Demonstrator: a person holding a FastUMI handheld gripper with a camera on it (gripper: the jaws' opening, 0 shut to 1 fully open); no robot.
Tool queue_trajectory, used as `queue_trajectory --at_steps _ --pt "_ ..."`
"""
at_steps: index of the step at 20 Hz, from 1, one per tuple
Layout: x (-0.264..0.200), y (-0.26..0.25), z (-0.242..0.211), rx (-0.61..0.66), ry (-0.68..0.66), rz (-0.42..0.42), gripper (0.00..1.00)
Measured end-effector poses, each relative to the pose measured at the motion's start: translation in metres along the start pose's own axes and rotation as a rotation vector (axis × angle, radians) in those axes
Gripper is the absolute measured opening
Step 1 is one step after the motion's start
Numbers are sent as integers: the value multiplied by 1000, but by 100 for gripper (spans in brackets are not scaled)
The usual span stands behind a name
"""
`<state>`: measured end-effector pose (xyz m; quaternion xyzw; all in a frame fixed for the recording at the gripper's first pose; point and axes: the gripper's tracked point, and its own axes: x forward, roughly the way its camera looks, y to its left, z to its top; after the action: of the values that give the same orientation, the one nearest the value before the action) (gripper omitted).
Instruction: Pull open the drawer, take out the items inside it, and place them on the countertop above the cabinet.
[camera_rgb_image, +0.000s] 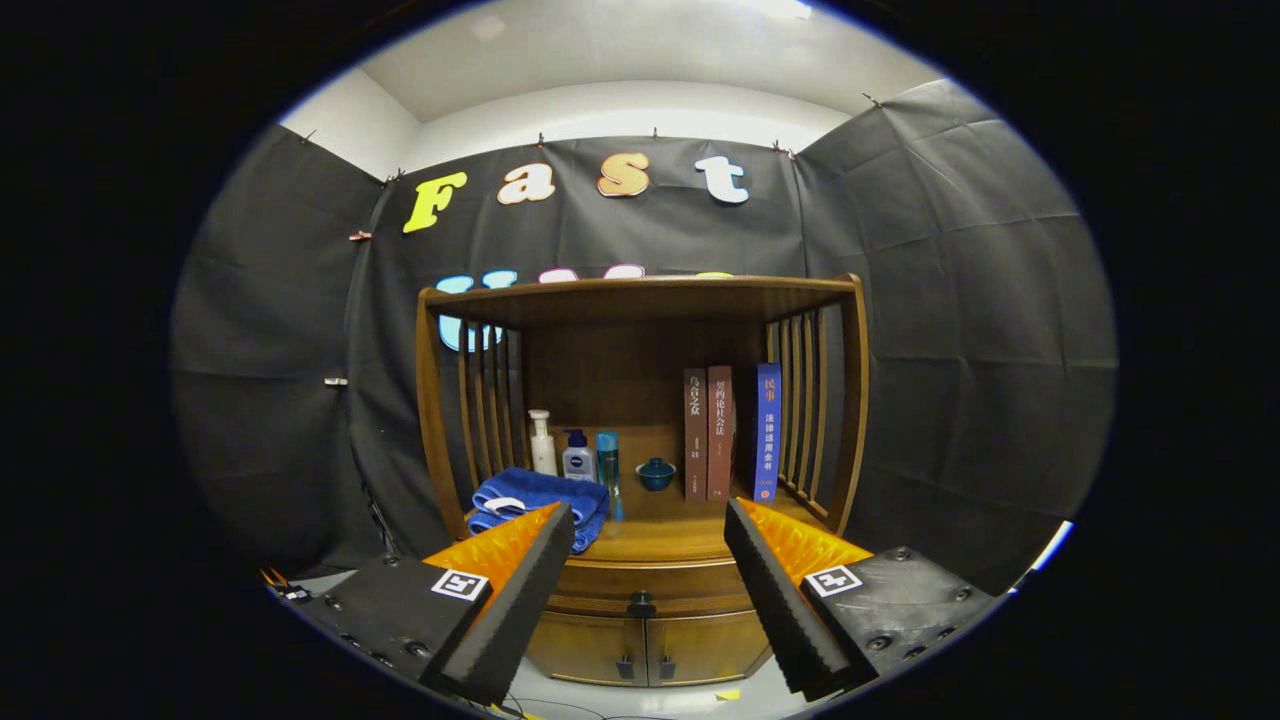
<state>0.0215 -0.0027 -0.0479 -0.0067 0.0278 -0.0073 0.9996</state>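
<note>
Gripper view: claw (648, 585) spread wide, empty, before the closed brown drawer (650, 578) with a dark knob (641, 604).

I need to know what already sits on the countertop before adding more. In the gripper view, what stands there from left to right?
Beyond the open gripper: blue towel, white pump bottle, blue-capped bottle, teal bottle, small lidded teal bowl, two brown books, blue book.

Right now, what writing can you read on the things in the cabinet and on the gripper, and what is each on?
"民事": top of the blue book spine; the print below it is too small.
Brown books: spine print too blurred to read.
Bottles: labels too small.
Gripper, fingers open: square patterned markers, no words.
</note>
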Motion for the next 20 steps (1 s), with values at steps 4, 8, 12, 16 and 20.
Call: queue_trajectory --at_steps 4,8,12,16,20 --pt "21 8 -38 -1 51 19 99" --pt "50 15 -88 1 115 36 99" --pt "81 13 -136 1 171 21 99" --pt "107 13 -177 -1 208 7 99" --pt "133 13 -219 21 283 1 99"
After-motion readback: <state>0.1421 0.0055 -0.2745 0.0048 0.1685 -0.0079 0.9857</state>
